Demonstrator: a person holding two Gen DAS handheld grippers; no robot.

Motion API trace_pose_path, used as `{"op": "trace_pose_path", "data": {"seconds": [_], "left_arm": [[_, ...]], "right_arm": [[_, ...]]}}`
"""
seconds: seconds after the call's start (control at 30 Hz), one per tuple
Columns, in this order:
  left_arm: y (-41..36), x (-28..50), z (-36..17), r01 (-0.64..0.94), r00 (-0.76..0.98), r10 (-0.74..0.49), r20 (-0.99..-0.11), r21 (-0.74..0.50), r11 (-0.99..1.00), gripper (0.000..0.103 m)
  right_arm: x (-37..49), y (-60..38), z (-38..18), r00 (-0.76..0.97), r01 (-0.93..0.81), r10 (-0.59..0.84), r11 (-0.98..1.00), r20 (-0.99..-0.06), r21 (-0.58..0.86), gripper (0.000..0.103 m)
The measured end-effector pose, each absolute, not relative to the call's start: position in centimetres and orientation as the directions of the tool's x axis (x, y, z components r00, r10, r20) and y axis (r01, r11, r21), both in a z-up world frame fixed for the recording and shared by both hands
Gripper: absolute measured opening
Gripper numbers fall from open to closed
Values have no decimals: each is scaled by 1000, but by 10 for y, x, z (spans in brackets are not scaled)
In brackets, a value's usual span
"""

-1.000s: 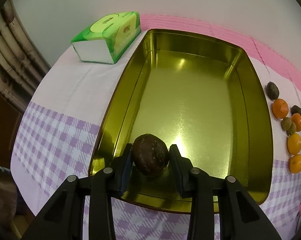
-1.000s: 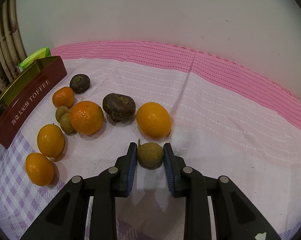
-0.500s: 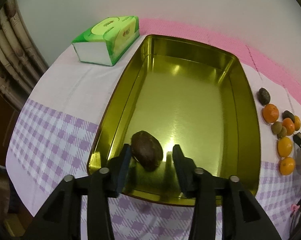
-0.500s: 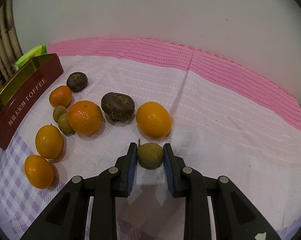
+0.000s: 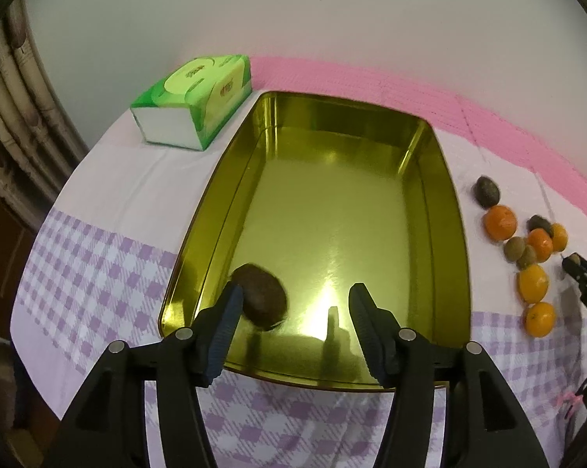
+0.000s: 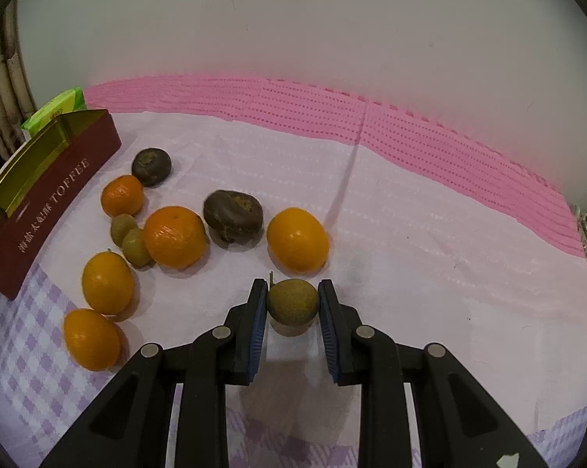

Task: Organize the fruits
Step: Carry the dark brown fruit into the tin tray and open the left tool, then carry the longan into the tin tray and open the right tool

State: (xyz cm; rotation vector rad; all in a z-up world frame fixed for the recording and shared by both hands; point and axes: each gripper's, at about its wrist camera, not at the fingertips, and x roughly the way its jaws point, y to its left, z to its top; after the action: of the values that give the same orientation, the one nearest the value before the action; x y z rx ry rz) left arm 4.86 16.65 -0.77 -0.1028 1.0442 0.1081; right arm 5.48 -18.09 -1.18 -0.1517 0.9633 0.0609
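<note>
Left wrist view. Left tongs (image 5: pixel 295 300) have just been opening; the jaws now stand well apart over the near end of the gold tin (image 5: pixel 459 273). The dark fruit (image 5: pixel 264 296), clamped between the pads a second ago, now lies loose on the tin floor. It sits just beside the left pad, maybe grazing it, and is clear of the right one. It looks slightly smeared, so it may be rolling; cannot tell. The tongs have also lifted a little, and more of the tin shows than before. Green tissue pack (image 5: pixel 194 103) sits far ahead to the left, off the tin. The remaining fruit lie in a cluster on the counter (image 5: pixel 110 179), out to the right of the tongs and past the tin wall.

Judgement: first piece delivered, and the tin is otherwise bare. The left side is free to go for another.

Right wrist view. Right tongs (image 6: pixel 292 306) are unchanged over the second, closed snug on a small green-brown fruit (image 6: pixel 292 301) with both pads pressing its sides. It looks low to the cloth; whether it is lifted, cannot tell. An orange (image 6: pixel 297 240) is just ahead, and a dark lumpy fruit (image 6: pixel 233 214) ahead and left. More oranges and small green ones lie further left, toward the tin's red outer wall (image 6: pixel 51 202).

Judgement: the grip is made but the carry not begun. The tin lies far to the left, so this piece should go across next.
</note>
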Motion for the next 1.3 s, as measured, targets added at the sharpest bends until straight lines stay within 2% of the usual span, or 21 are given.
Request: {"op": "trace_pose_path", "data": {"seconds": [0.13,0.43,0.8,1.07,1.3], "left_arm": [[170,49,-1,-162,526,55,-849,-36,986,66],[196,43,23,-266,566,145,-811,-14,964,71],[243,17,27,-433,522,217,-825,-37,900,72],[264,1,16,-512,474,222,-852,-62,857,72],[263,3,13,-506,458,216,-862,-54,861,72]], "right_arm": [[50,-172,2,590,-142,3,985,-807,-100,24],[54,-108,36,598,-289,150,957,-787,-37,24],[60,14,41,507,-522,344,852,-790,35,24],[61,62,25,455,-599,369,800,-810,29,24],[67,79,10,422,-625,346,781,-838,8,24]]}}
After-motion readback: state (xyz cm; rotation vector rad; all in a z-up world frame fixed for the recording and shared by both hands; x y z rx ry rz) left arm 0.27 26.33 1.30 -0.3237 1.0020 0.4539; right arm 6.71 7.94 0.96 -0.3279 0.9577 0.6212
